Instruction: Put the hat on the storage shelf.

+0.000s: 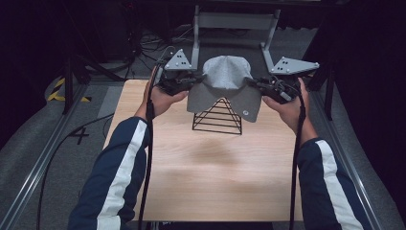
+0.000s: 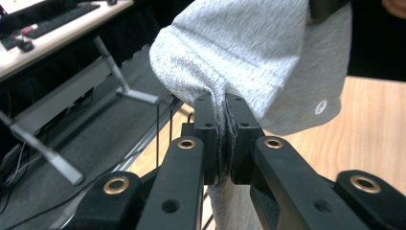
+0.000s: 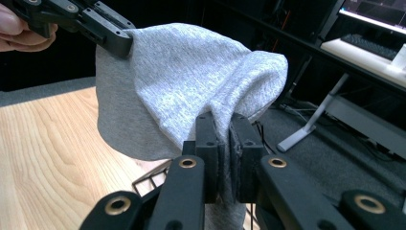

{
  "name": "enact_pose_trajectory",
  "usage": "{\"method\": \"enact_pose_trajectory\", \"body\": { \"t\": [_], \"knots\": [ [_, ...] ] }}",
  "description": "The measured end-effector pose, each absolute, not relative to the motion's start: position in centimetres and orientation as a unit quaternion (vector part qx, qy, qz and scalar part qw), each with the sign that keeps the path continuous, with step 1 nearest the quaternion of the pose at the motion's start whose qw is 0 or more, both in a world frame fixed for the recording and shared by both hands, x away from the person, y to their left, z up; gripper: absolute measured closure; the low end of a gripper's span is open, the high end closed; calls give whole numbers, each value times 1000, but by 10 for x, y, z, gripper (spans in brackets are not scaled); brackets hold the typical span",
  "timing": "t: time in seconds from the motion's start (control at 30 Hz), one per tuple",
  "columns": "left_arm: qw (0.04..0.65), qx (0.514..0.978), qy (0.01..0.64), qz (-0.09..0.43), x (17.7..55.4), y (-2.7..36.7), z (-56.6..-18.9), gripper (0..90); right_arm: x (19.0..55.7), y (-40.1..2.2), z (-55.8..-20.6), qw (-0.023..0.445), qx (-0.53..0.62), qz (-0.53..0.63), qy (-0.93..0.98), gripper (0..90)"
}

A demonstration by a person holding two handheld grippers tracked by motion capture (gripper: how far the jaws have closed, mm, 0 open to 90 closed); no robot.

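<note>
Both sets of jaws clamped on the grey cap [image 1: 225, 84], left gripper [image 1: 191, 82] and right gripper [image 1: 256, 84] pinching opposite edges, cap held just above the black wire stand [image 1: 218, 117] on the wooden table [image 1: 206, 172]. Could snag a wire or tip the stand if lowered off-centre. Stand's peak hidden behind fabric; contact impossible to judge.

A wire rack [image 1: 218, 116] — black, pyramid-shaped — stands on the pale wooden table [image 1: 210, 177], towards its far edge. Beyond the table, a grey metal frame [image 1: 234, 21] rests on the dark carpet [image 1: 62, 143], with cables [image 1: 158, 40] tangled beside it. Yellow-black tape [image 1: 60, 91] marks the floor at left. A keyboard [image 2: 60, 20] lies on a desk [image 2: 28, 50] farther off.
</note>
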State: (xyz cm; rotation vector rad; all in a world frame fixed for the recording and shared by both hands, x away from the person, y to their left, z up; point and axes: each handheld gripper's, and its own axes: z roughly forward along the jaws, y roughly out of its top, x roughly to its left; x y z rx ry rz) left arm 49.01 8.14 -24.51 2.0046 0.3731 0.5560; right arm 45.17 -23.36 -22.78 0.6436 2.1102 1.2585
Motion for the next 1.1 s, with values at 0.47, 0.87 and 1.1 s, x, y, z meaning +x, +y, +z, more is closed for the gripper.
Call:
{"method": "enact_pose_trajectory", "body": {
  "t": [0.47,0.87,1.1],
  "knots": [
    [469,839,183,207,508,76,-291,850,472,-231,-275,271,262,453,808,845],
    [463,844,206,177,516,71,-334,848,482,-236,-316,245,285,450,810,845],
    [470,837,224,170,516,69,-350,849,481,-229,-338,235,285,434,822,844]
  ]
}}
